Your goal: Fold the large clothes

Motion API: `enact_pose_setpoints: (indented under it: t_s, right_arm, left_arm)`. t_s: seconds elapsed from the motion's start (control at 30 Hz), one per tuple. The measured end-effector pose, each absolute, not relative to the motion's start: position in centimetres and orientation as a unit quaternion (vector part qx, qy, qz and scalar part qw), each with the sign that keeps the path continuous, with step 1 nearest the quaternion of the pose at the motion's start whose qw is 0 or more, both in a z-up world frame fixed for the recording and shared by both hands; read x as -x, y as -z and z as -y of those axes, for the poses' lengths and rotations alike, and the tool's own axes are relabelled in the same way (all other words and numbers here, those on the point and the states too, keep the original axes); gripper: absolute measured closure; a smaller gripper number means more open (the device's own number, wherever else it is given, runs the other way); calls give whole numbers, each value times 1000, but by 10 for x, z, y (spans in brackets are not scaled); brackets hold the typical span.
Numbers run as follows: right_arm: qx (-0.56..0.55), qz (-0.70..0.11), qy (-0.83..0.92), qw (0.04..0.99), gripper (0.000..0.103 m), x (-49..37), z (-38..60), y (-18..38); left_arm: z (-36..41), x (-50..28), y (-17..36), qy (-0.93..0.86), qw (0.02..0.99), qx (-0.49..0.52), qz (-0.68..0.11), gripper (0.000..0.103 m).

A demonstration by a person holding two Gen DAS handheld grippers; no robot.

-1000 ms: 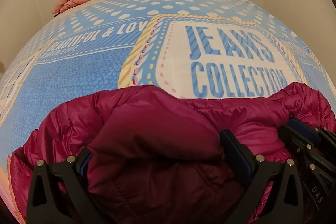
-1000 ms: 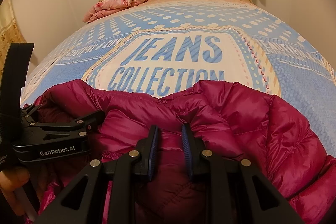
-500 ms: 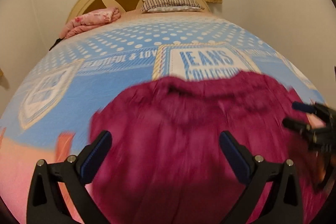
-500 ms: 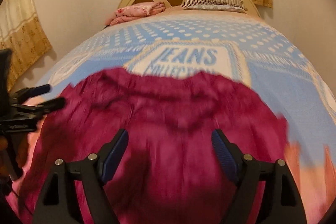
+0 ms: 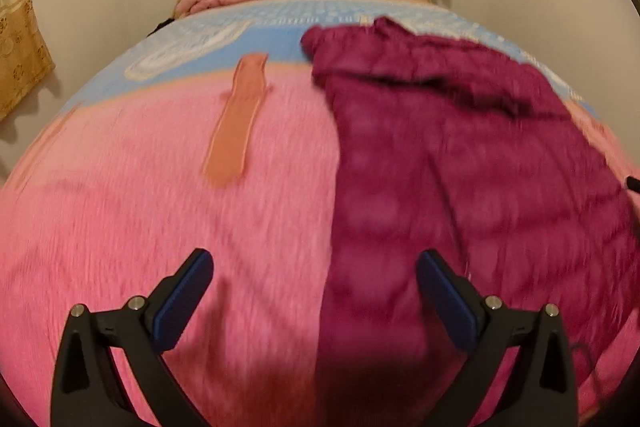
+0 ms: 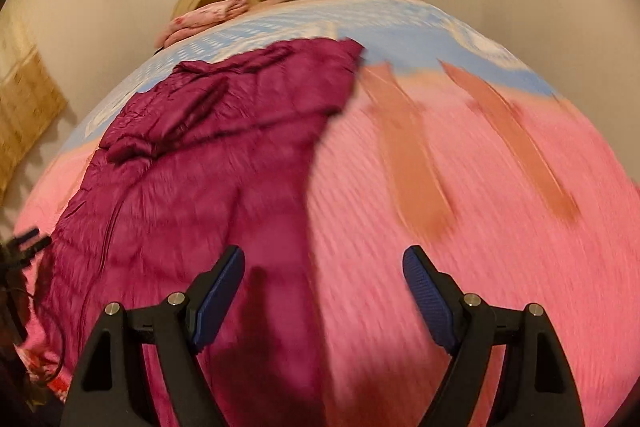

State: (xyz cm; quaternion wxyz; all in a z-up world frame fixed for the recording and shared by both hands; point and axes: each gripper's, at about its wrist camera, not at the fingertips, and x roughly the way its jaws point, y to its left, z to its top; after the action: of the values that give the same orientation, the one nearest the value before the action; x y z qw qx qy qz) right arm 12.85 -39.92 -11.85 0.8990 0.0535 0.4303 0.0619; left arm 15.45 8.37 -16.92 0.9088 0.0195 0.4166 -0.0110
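Let go of jacket (image 5: pixel 460 155); both my hand-held grippers (image 5: pixel 314 291) (image 6: pixel 324 289) now wide, empty, pulled back toward bed (image 5: pixel 160 207) foot edge (fold laid, next fold due).

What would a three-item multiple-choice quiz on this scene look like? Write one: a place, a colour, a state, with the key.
1. Where does the jacket lie?
A. spread on the bed cover
B. on the floor
C. over the headboard

2. What colour is the jacket?
A. blue
B. dark magenta
C. white

3. How do the jaws of the right gripper and left gripper stand?
A. both shut on the jacket
B. one shut
C. both wide apart, holding nothing

Key: A, it lies flat on the pink and blue cover; B, plain in both wrist views; C, the pads clamp nothing.
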Motion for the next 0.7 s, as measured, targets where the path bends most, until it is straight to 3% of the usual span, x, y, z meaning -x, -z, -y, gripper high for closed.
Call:
enact_pose_setpoints:
  t_s: [0.33,0.43,0.47,0.5,0.6,0.63,0.7]
  right_arm:
    - [-84,-454,-88,883,24,-43,388,140]
    - [-70,-446,-89,888,39,-36,381,142]
    - [-82,-444,-96,887,50,-36,383,142]
    - [-91,-443,-98,887,63,-36,384,141]
    - [-114,-447,-111,880,84,-37,385,141]
    - [-122,-447,-118,878,86,-35,384,141]
    - [-124,-445,-125,878,92,-31,381,140]
  left_arm:
    - [-80,-109,186,48,902,13,-429,0]
    - [-82,-100,192,58,902,29,-426,0]
    - [-85,-101,193,63,900,42,-430,1]
    - [-87,-101,193,71,897,56,-433,10]
    - [-87,-95,189,93,893,69,-435,32]
    - [-85,-91,187,91,895,57,-432,35]
    - [-84,-84,183,93,899,41,-425,62]
